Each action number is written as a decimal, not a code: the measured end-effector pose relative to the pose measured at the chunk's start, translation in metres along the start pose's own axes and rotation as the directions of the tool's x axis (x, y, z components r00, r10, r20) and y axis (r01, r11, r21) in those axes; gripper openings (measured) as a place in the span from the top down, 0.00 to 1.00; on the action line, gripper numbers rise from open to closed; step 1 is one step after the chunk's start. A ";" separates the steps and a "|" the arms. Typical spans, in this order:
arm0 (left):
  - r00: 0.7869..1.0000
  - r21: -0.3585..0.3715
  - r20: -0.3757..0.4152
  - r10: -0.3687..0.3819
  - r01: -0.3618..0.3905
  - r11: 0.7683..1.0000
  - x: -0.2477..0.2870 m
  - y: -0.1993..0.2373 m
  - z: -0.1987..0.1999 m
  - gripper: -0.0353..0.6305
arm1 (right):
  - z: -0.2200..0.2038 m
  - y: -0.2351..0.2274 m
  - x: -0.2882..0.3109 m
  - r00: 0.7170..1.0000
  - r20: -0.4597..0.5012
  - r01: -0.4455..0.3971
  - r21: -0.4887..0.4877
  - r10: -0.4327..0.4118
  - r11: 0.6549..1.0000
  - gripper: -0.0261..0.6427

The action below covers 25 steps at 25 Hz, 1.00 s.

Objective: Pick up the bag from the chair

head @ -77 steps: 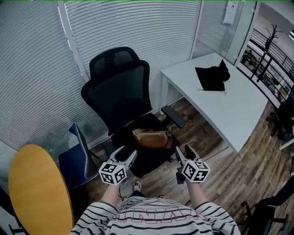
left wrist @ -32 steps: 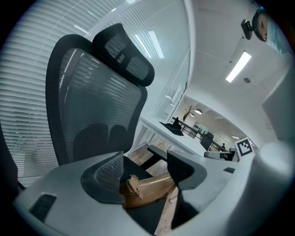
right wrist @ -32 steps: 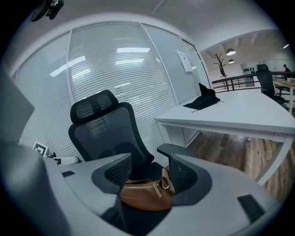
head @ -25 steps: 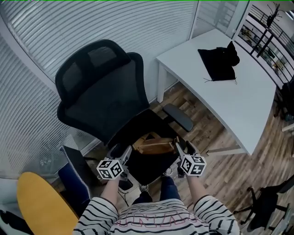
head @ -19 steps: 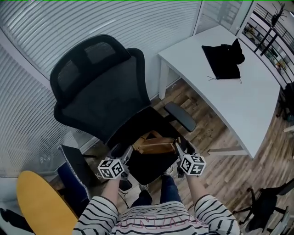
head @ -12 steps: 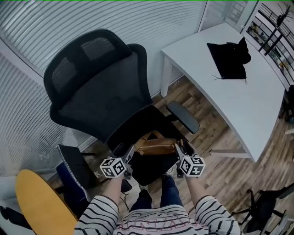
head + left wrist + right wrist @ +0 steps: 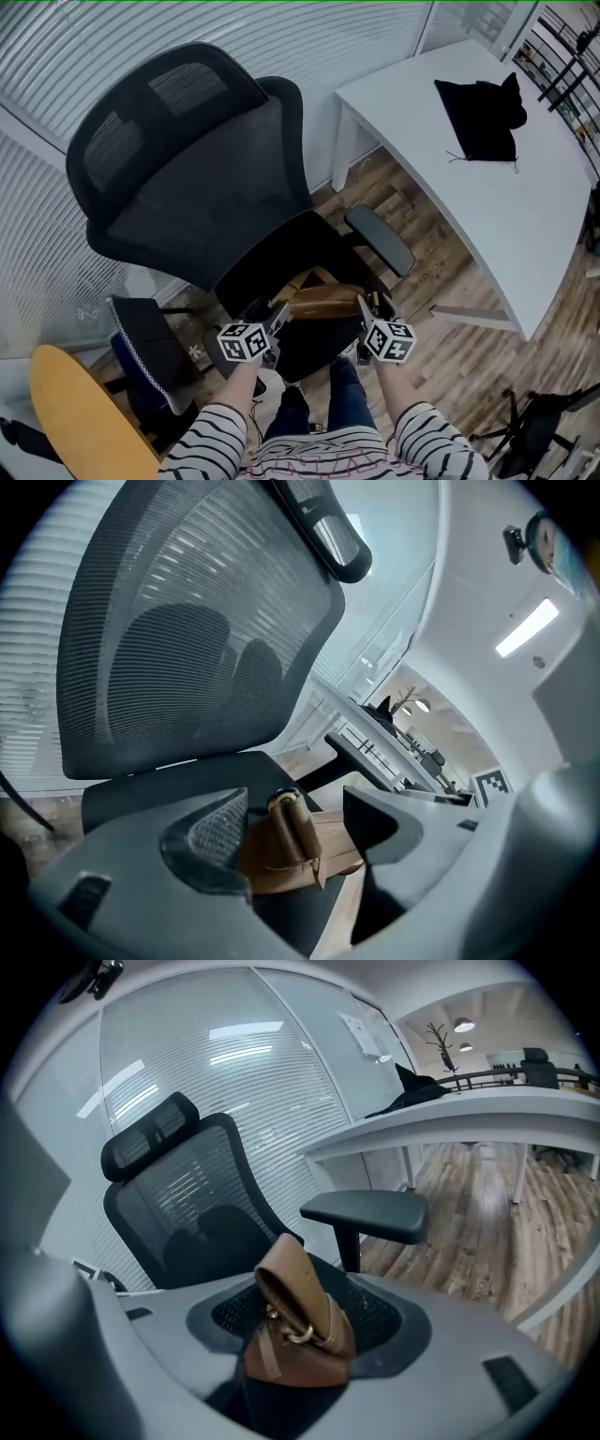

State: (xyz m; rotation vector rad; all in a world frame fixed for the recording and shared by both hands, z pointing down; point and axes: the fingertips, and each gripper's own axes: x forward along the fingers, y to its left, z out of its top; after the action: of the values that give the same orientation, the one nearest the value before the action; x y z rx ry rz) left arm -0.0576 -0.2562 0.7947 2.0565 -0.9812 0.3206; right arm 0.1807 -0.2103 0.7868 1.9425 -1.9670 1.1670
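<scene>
A small brown leather bag (image 7: pixel 323 302) lies at the front of the black mesh office chair's seat (image 7: pixel 272 262). My left gripper (image 7: pixel 279 313) is at the bag's left end and my right gripper (image 7: pixel 367 306) at its right end. In the left gripper view the bag (image 7: pixel 300 850) fills the gap between the two pads, and the left gripper (image 7: pixel 295 829) is shut on it. The right gripper view shows the bag's strap end (image 7: pixel 298 1321) standing up between the jaws, with the right gripper (image 7: pixel 305 1330) shut on it. Whether the bag still rests on the seat is unclear.
The chair's tall backrest (image 7: pixel 187 178) rises behind the bag, and its right armrest (image 7: pixel 380 239) juts out beside it. A white desk (image 7: pixel 525 225) with a black cloth (image 7: pixel 483 117) stands to the right. A yellow round table (image 7: pixel 80 403) and a blue chair (image 7: pixel 141 342) are at the left.
The head view has come in over the chair. Both grippers have moved forward from in front of the seat to the bag's two ends and shut on it.
</scene>
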 end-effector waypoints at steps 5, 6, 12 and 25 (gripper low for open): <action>1.000 -0.025 -0.019 0.020 -0.021 0.999 0.016 0.000 -0.005 0.50 | -0.006 0.001 0.010 1.000 -0.026 -0.012 0.014 0.013 1.000 0.58; 0.999 -0.025 -0.020 0.024 -0.025 0.999 0.019 0.000 -0.006 0.50 | -0.006 0.001 0.012 1.000 -0.024 -0.014 0.019 0.014 1.000 0.58; 0.996 -0.058 -0.014 0.092 -0.092 0.994 0.024 0.010 -0.009 0.60 | -0.009 -0.003 0.014 0.999 -0.032 -0.009 0.016 0.009 1.000 0.60; 0.992 0.033 -0.070 0.103 -0.101 0.994 0.023 -0.009 -0.006 0.70 | -0.004 -0.009 0.005 0.997 -0.063 0.037 -0.004 -0.037 0.999 0.71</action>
State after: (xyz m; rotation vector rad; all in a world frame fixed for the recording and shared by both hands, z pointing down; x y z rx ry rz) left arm -0.0350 -0.2601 0.8057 2.0104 -1.0448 0.4616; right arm 0.1868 -0.2107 0.7960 1.9075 -1.8927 1.2008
